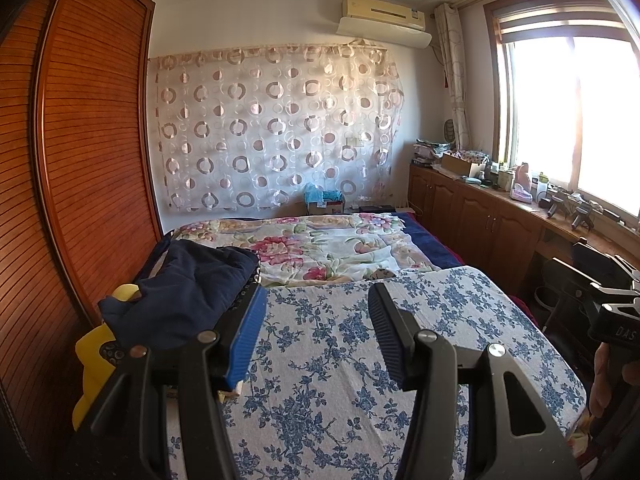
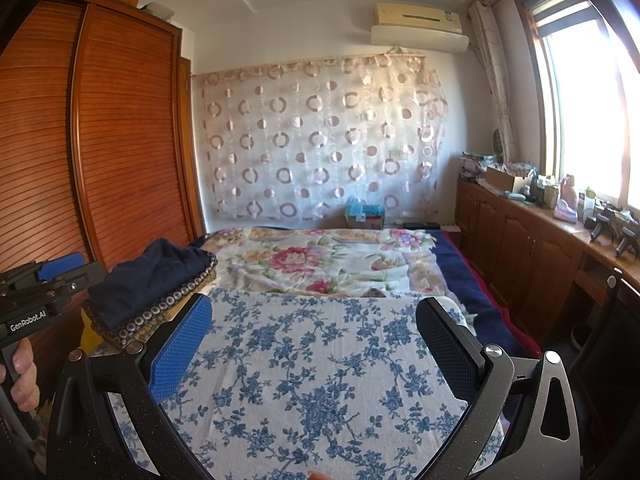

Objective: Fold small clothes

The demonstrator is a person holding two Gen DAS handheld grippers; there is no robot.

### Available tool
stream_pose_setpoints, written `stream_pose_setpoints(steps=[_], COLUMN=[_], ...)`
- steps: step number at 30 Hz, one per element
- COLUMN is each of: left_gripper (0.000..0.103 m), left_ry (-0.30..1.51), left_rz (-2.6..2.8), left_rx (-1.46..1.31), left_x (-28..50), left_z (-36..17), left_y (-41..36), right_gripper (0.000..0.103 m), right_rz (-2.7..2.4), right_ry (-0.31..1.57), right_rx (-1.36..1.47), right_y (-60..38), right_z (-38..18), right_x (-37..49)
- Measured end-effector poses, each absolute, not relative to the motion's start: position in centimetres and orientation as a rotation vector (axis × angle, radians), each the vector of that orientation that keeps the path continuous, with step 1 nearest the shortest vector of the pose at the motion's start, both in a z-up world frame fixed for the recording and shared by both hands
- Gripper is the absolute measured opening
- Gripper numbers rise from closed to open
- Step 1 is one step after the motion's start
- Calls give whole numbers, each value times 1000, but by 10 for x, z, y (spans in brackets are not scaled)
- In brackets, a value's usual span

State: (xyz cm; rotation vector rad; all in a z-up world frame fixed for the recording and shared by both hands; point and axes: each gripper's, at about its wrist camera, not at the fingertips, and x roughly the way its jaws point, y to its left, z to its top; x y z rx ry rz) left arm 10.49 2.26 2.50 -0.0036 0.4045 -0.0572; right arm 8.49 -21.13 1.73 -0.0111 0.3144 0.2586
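A: So — where is the clothing we are meant to fold?

B: At the left of both frames, a dark navy garment (image 1: 188, 300) lies in a loose heap, apparently on a bead-edged cushion (image 2: 160, 314) at the left side of the bed (image 1: 360, 360). Something yellow (image 1: 90, 360) shows beneath it in the left wrist view.

A: And the fingers?

B: The left gripper (image 1: 316, 332) has its fingers partly apart with nothing between them, held over the blue-flowered cover (image 2: 320, 360). The right gripper (image 2: 314, 344) stands wider, also empty. Neither touches the garment.

A: How will it handle, do you think?

B: Soft and light, I judge — it slumps in rounded folds, so it will droop and bunch once lifted. It looks like thick knit, not slippery, and nothing about it is fragile.

A: Where to grip?

B: Probably at an edge or corner rather than the mound's middle; one hem seems to show near the heap's lower left. I cannot tell which part is collar or cuff.
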Motion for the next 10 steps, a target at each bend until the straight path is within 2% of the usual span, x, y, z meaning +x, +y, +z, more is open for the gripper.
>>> stream_pose_setpoints(steps=[10], left_gripper=[53], left_ry=[401], left_rz=[-55], left_rx=[-1], left_x=[105], left_z=[25], left_y=[26], right_gripper=[103], right_rz=[259], right_ry=[315], right_rx=[-11], right_y=[-212], right_z=[18], right_x=[85])
